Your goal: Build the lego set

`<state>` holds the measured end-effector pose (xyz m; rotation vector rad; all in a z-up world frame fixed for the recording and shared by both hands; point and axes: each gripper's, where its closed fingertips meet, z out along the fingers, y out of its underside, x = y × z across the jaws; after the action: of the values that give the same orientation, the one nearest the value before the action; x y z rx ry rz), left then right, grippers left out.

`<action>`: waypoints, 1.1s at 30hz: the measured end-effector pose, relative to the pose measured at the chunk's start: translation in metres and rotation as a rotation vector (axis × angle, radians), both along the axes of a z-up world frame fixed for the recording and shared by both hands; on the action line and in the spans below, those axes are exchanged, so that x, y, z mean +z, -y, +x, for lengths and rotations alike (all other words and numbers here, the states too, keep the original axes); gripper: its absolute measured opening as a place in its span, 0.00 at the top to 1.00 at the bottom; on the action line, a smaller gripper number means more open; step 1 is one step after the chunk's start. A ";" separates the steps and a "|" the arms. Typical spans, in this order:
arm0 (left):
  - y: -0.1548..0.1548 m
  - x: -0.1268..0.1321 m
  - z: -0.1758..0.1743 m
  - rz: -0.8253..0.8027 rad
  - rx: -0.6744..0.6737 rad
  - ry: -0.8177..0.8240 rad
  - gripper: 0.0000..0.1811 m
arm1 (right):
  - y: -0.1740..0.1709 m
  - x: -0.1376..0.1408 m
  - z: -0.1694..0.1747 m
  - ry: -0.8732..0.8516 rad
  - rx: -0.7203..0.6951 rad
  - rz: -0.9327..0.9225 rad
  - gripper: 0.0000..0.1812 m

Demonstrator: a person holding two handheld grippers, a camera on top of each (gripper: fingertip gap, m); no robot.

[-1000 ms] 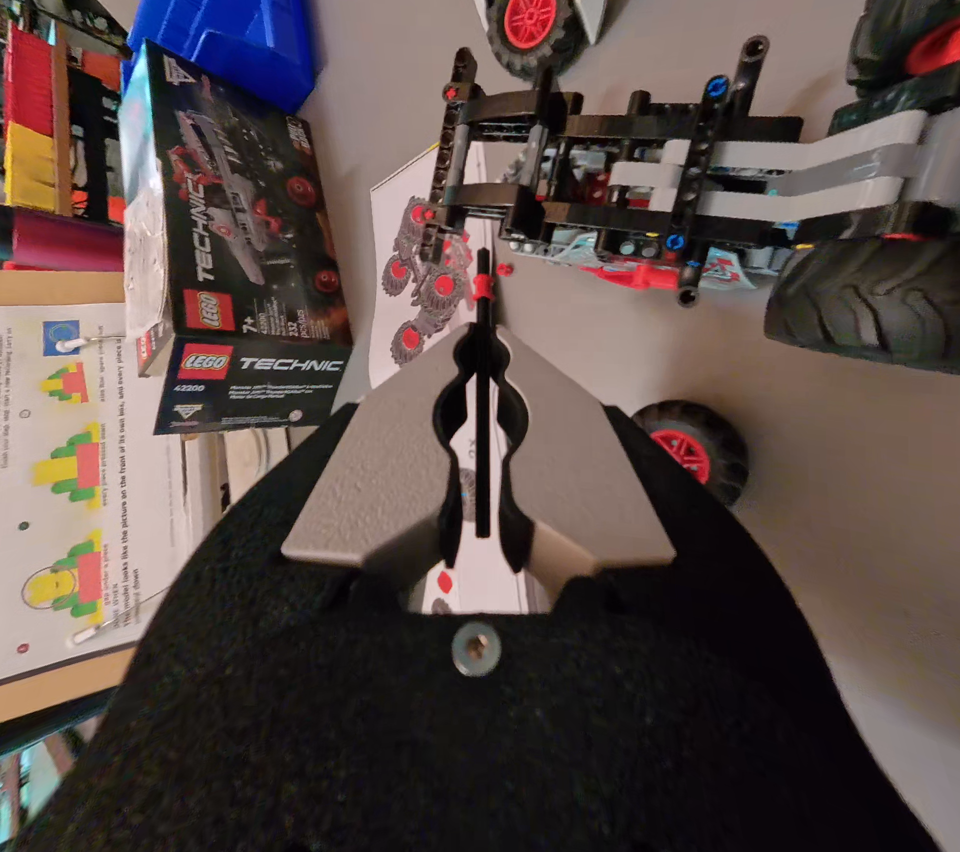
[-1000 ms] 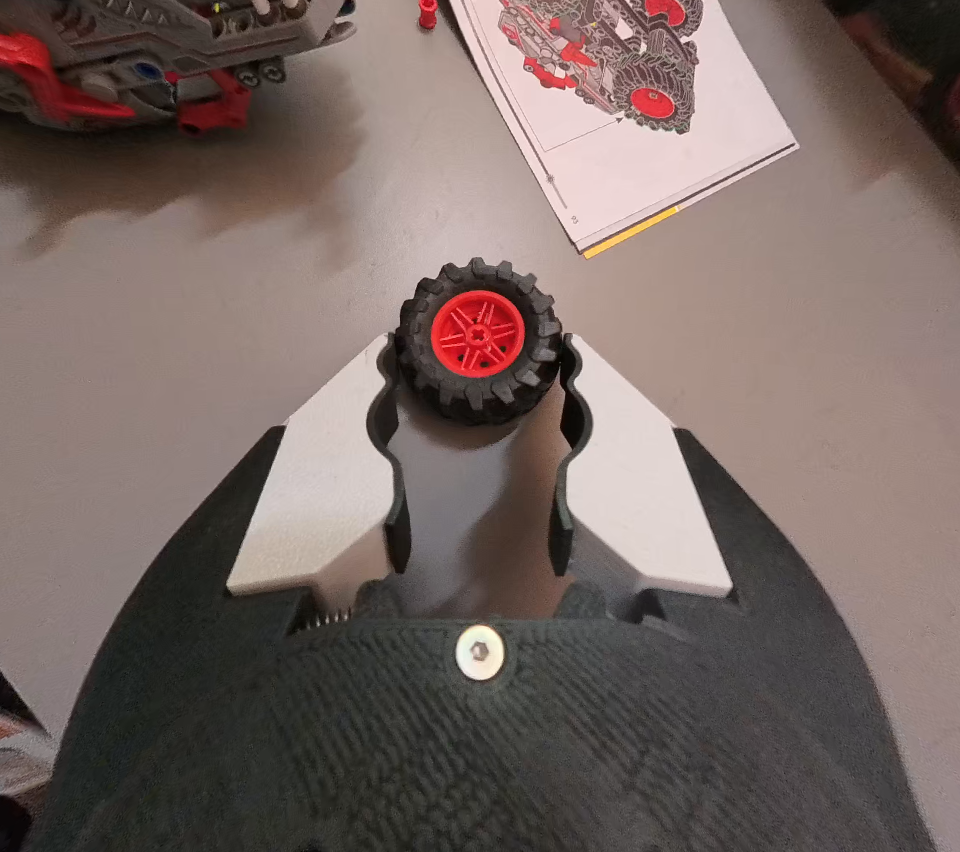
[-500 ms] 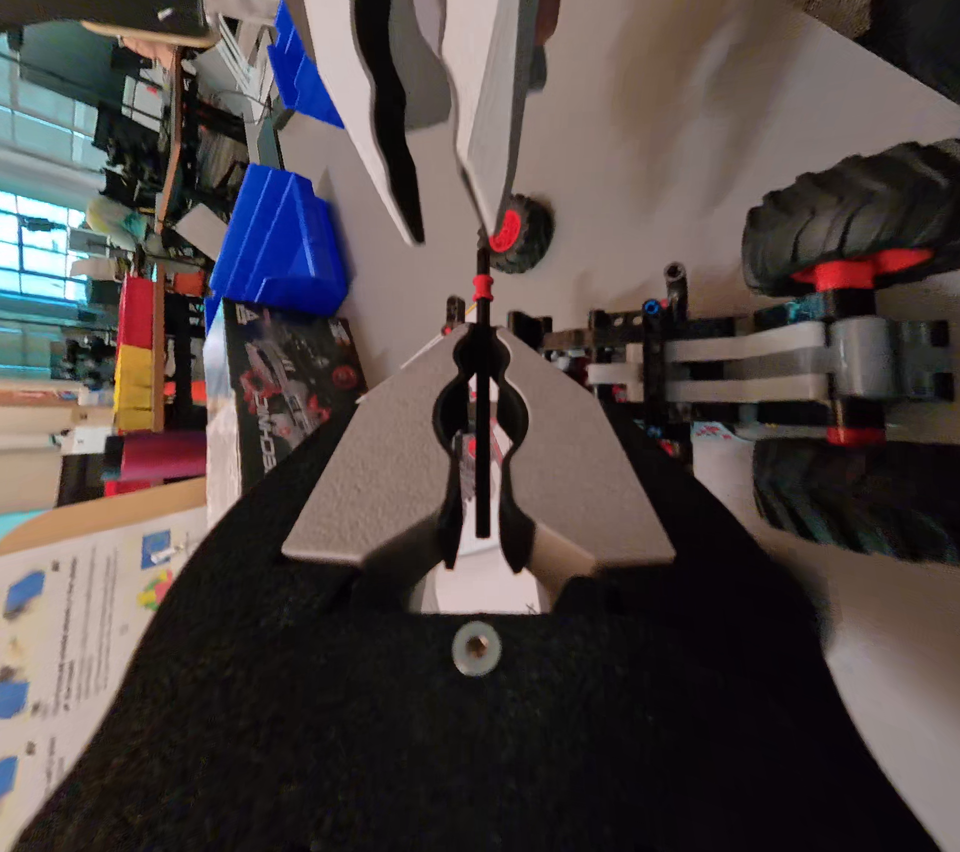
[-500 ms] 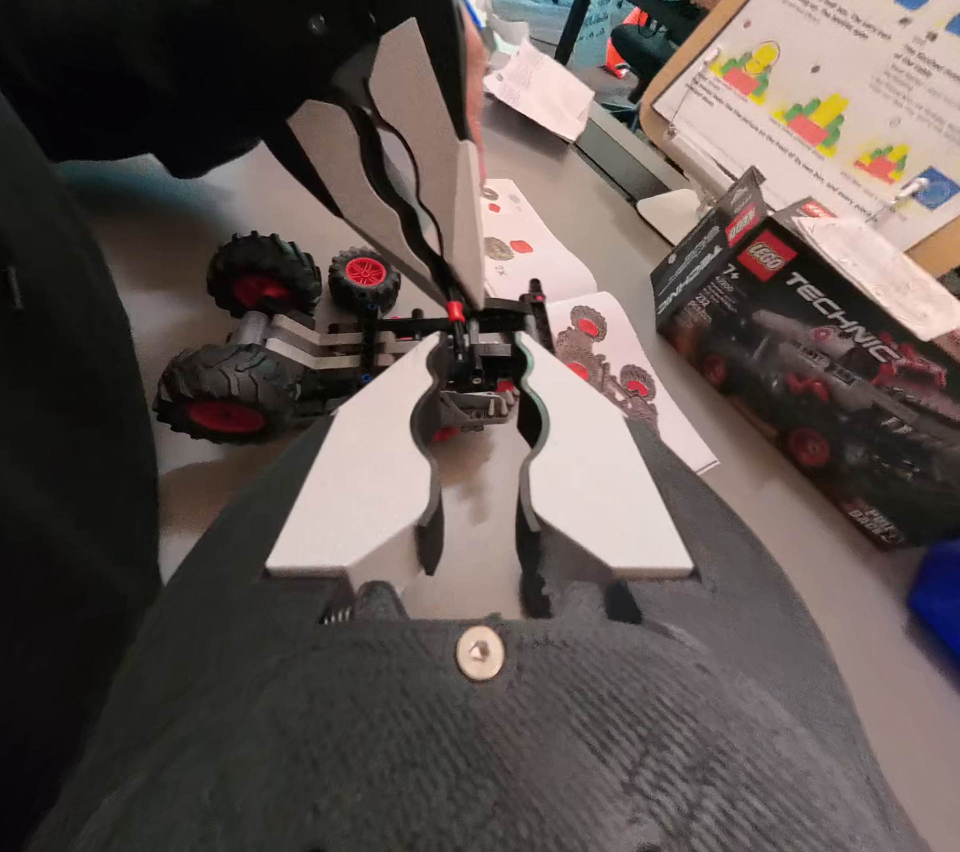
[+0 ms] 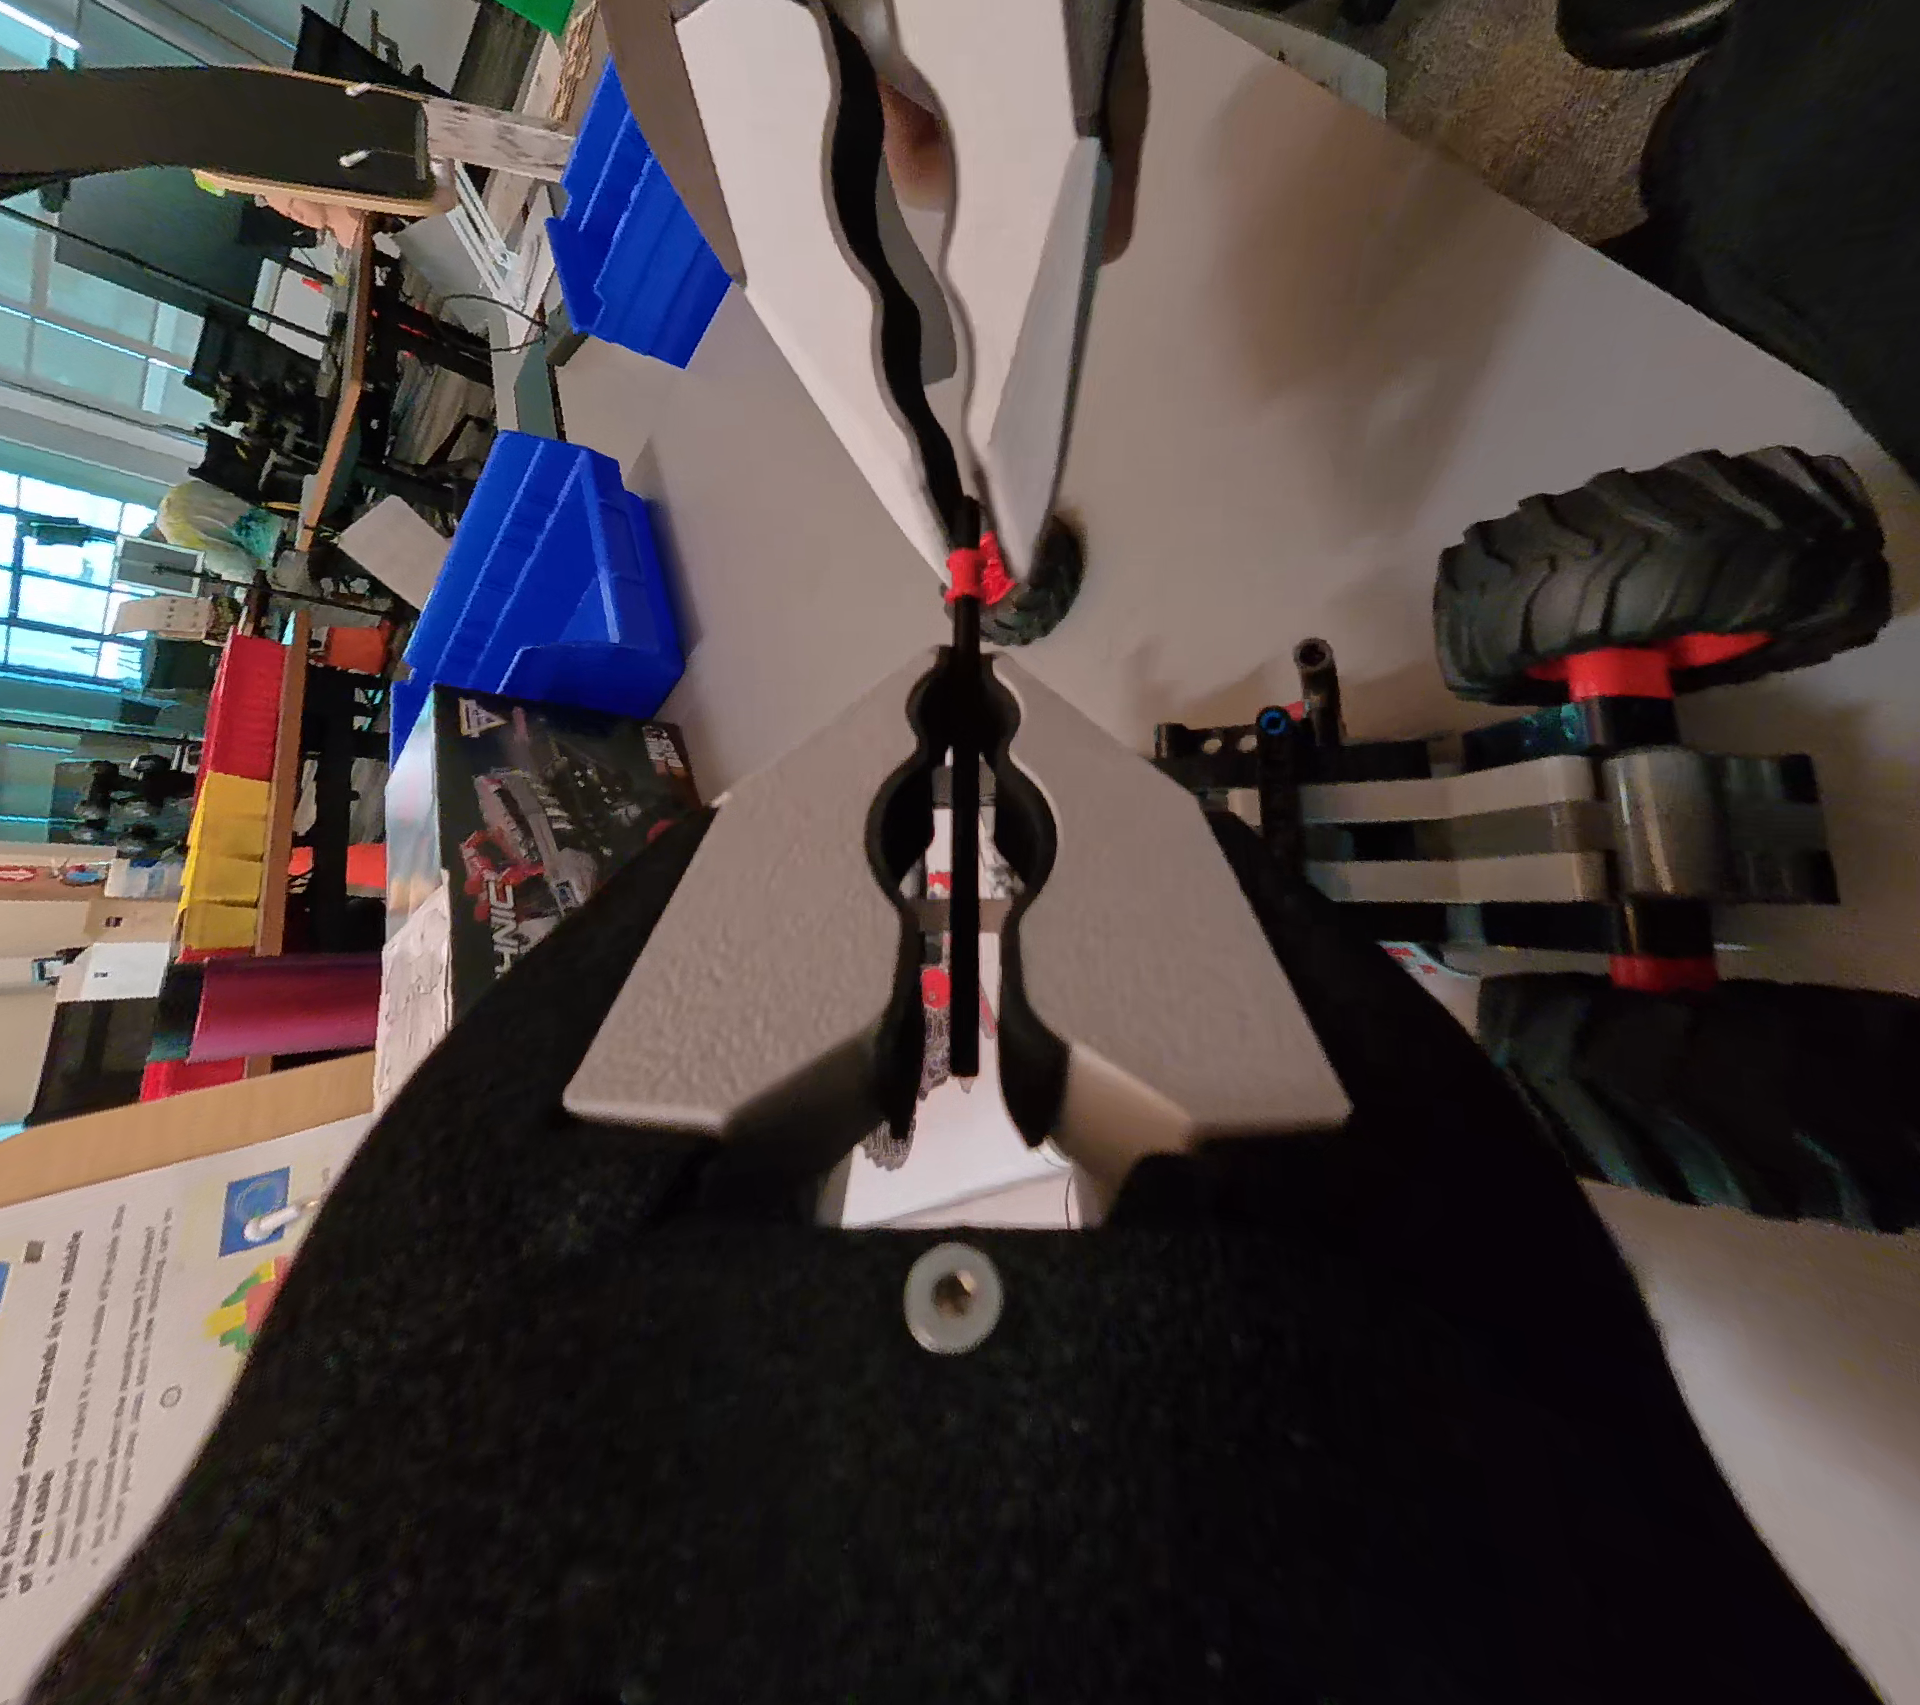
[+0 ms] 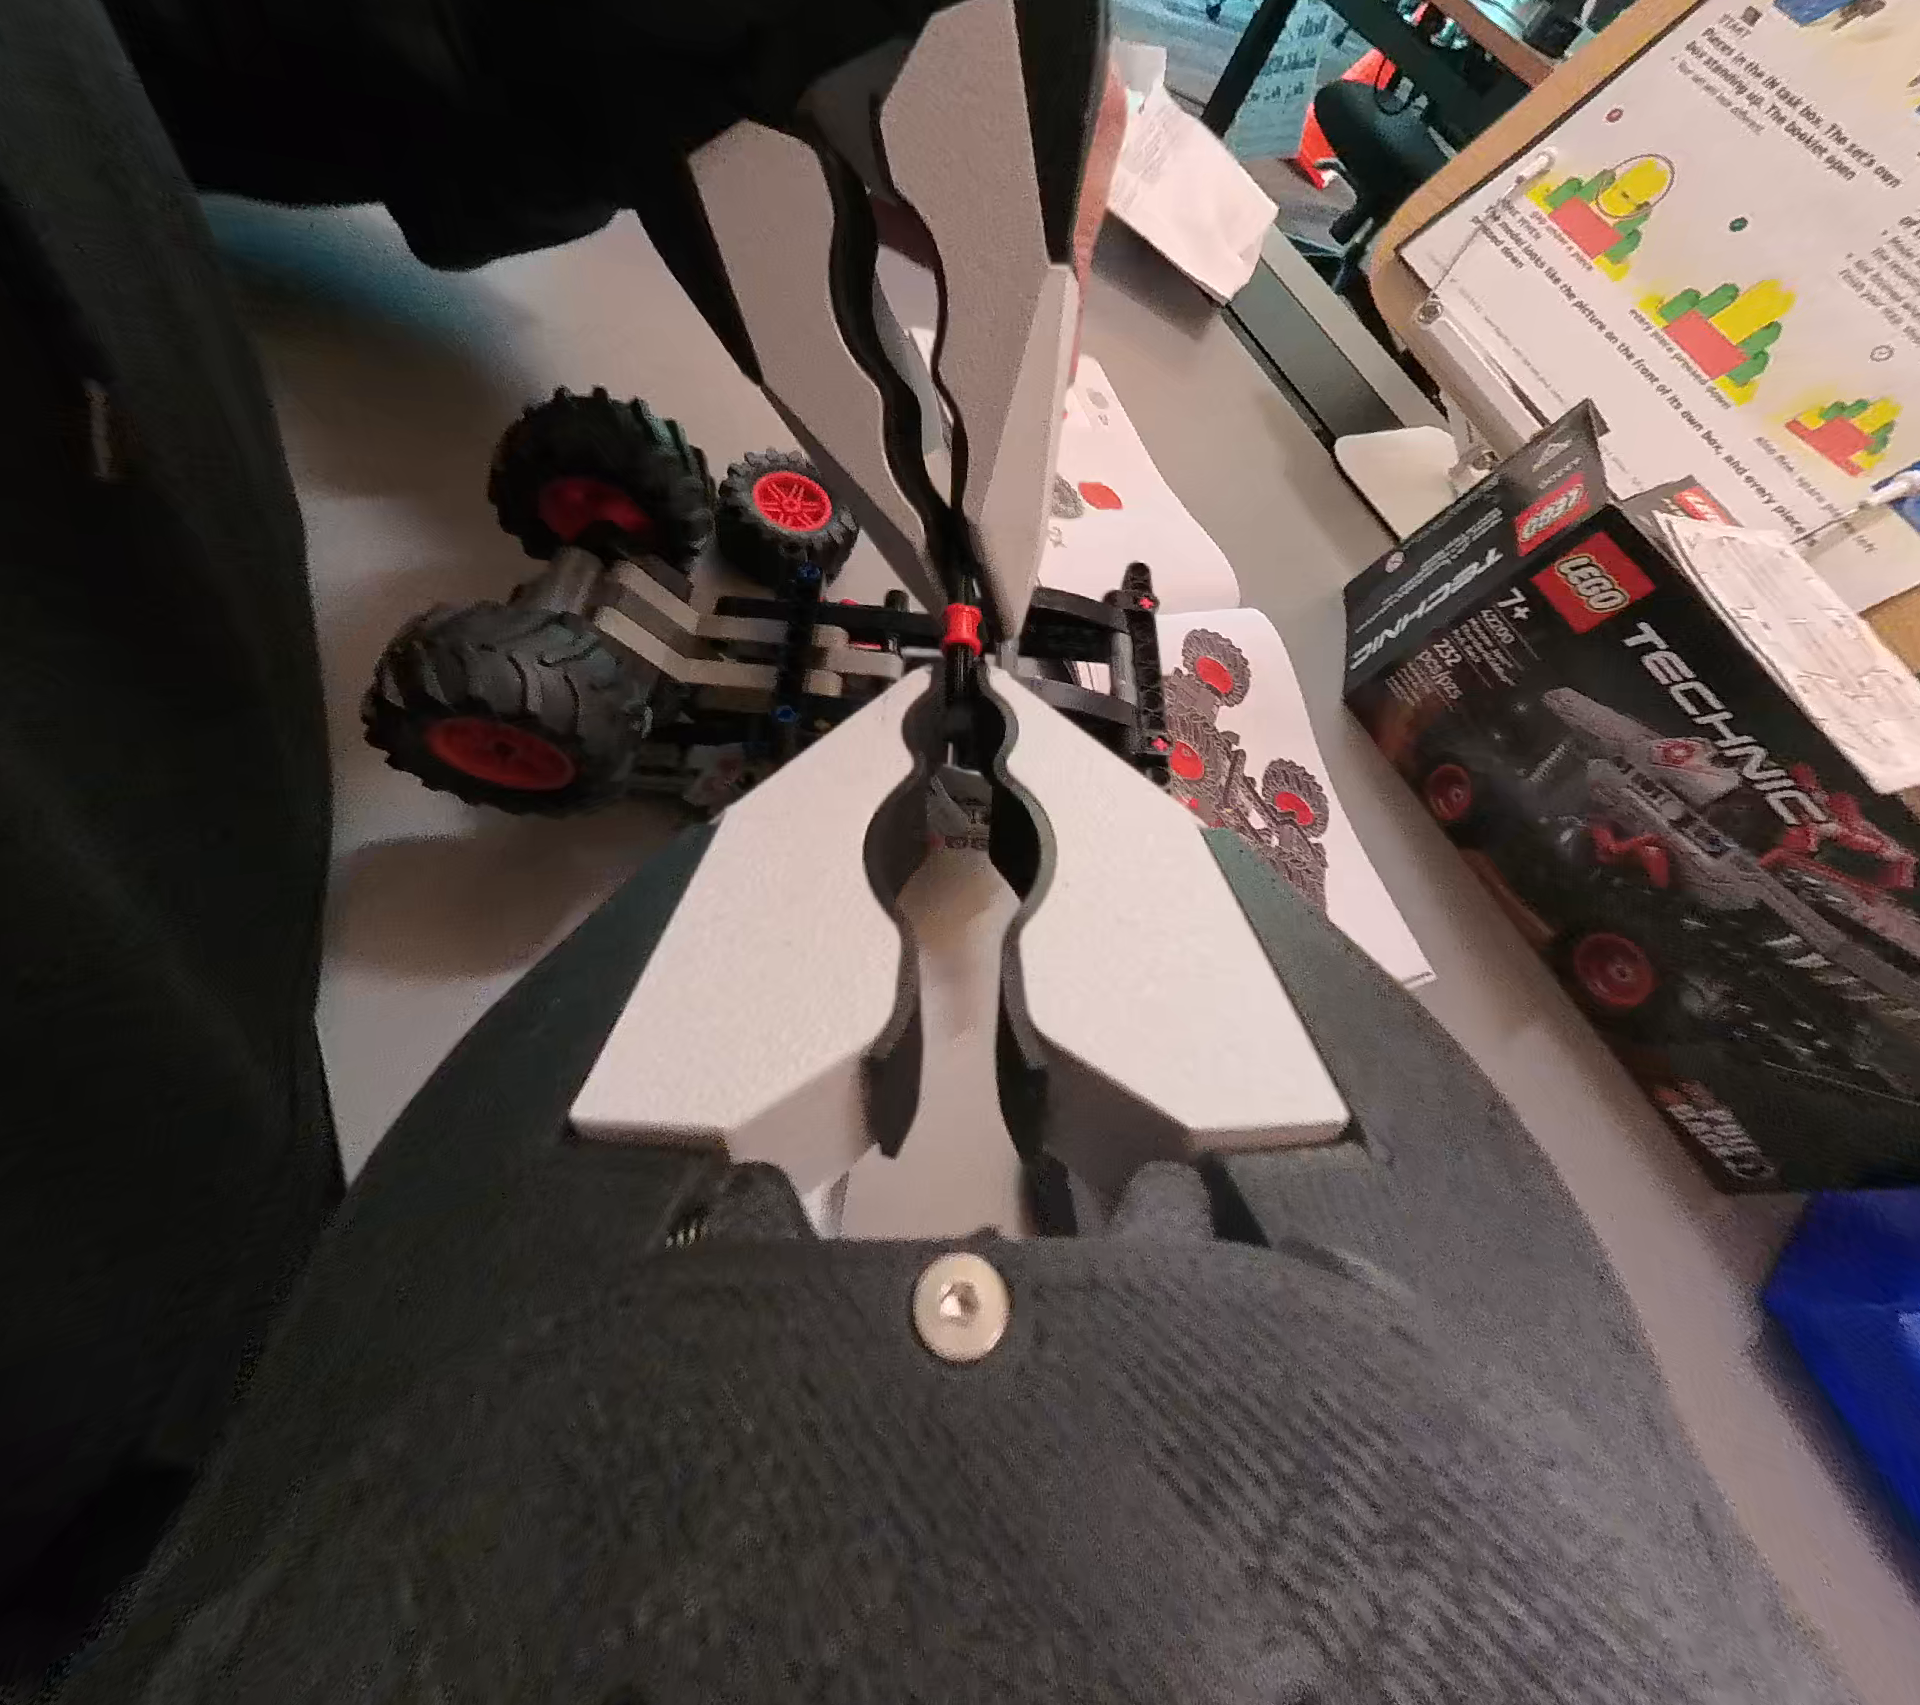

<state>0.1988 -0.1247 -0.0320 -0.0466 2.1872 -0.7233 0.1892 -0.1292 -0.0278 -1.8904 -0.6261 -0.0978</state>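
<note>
- At the far left of the right wrist view, a partly built chassis [image 6: 727, 637] with two big black tyres on red hubs is lying on the grey table [image 6: 436, 876]. A small loose wheel [image 6: 787, 502] is sitting just behind it.
- In the middle, the left gripper [image 5: 966, 668] is squeezing a black axle [image 5: 964, 876] between fingers pressed together. The axle's long axis is running straight along those fingers, pointing forward, and it is hanging in the air above the chassis.
- A red bush [image 5: 971, 580] is sitting near the axle's far end.
- The right gripper [image 6: 961, 684] is meeting the left one tip to tip, its fingers drawn almost together and nipping the axle end beyond the bush.
- Further right, an open instruction booklet [image 6: 1299, 824] is lying flat on the table.
- Beside it, a black set box [image 6: 1662, 772] is showing a red logo square, white lettering and a truck picture.
- Behind the box, a printed sheet [image 6: 1714, 201] is showing small text and coloured brick drawings.
- A blue bin [image 6: 1849, 1292] is peeking in at the right edge.
</note>
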 end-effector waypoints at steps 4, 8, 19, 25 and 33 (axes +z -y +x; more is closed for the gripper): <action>0.002 -0.001 0.003 0.001 0.008 -0.009 0.98 | 0.002 -0.001 0.004 0.099 -0.026 0.016 0.99; -0.010 0.002 0.006 -0.020 0.073 0.008 0.91 | 0.015 -0.018 0.024 0.077 -0.114 -0.024 0.99; -0.042 -0.037 0.002 -0.026 0.181 -0.255 0.88 | 0.039 -0.046 0.043 -0.045 -0.143 -0.056 0.99; -0.037 -0.047 0.011 0.033 0.197 -0.321 0.93 | 0.046 -0.049 0.049 -0.040 -0.143 -0.082 0.99; -0.032 -0.049 0.010 0.055 0.229 -0.408 0.98 | 0.050 -0.057 0.051 -0.041 -0.140 -0.122 0.99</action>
<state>0.2092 -0.0924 -0.0808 -0.4437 2.5314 -0.5585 0.2403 -0.1797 -0.0852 -2.0483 -0.4807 -0.1135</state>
